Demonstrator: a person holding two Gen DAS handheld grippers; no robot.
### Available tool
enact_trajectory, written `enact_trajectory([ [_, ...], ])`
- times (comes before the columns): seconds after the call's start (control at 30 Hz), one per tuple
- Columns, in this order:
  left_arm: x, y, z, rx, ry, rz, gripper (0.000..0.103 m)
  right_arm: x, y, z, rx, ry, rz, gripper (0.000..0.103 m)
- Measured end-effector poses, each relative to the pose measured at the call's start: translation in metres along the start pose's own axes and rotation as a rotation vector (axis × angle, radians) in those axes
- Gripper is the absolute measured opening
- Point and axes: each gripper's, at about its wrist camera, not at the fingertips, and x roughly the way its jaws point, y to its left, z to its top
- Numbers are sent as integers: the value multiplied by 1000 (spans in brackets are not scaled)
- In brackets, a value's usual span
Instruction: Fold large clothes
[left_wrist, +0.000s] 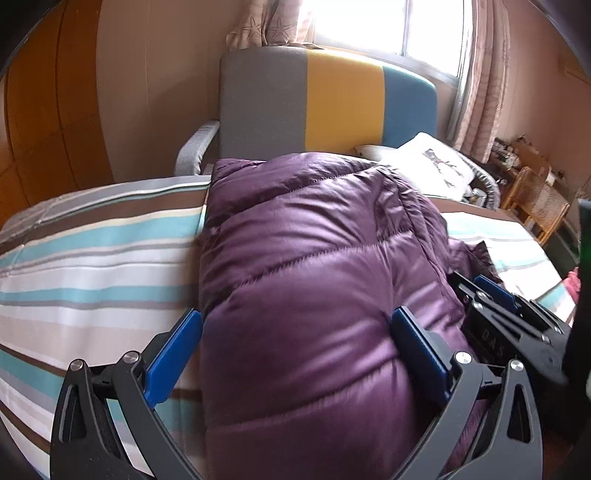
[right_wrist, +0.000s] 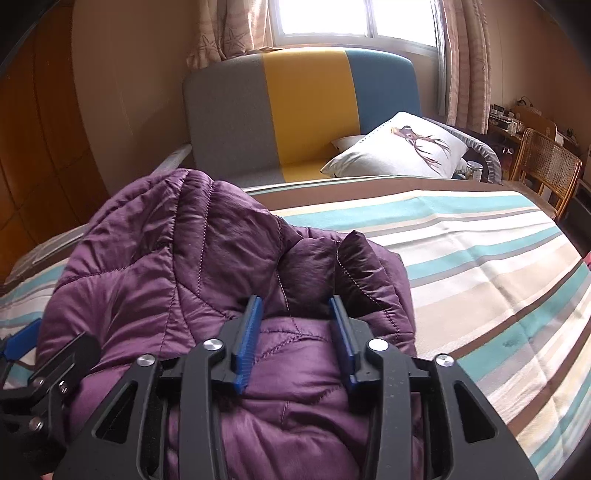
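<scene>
A purple quilted down jacket (left_wrist: 295, 240) lies bunched and partly folded on a striped bed (left_wrist: 92, 258). My left gripper (left_wrist: 295, 314) stands wide open astride the jacket's near end, one blue pad at its left edge and the other on its right side. My right gripper (right_wrist: 294, 300) sits over a crumpled part of the jacket (right_wrist: 166, 258). Its blue pads are a hand's width apart with fabric between them, and they do not visibly pinch it. In the left wrist view the right gripper (left_wrist: 495, 295) lies just to the right, against the jacket. The left gripper's blue pad (right_wrist: 22, 339) shows at the right wrist view's left edge.
Beyond the bed (right_wrist: 461, 258) stands a grey, yellow and blue sofa (left_wrist: 332, 99) with a deer-print pillow (right_wrist: 402, 147). A rattan chair (right_wrist: 546, 162) and a cluttered desk are at the far right. Wooden wardrobe doors (left_wrist: 44, 110) line the left. Striped sheet lies bare right of the jacket.
</scene>
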Motion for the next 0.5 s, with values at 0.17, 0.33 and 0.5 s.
enact_trajectory([
  [0.17, -20, 13, -13, -11, -24, -28, 101, -26, -1, 0, 27, -23, 12, 70],
  [0.33, -32, 28, -13, -26, -9, -47, 101, -42, 1, -4, 12, -5, 16, 70],
  [0.5, -38, 38, -6, -5, 7, -61, 101, -59, -9, -7, 45, 15, 60, 70],
])
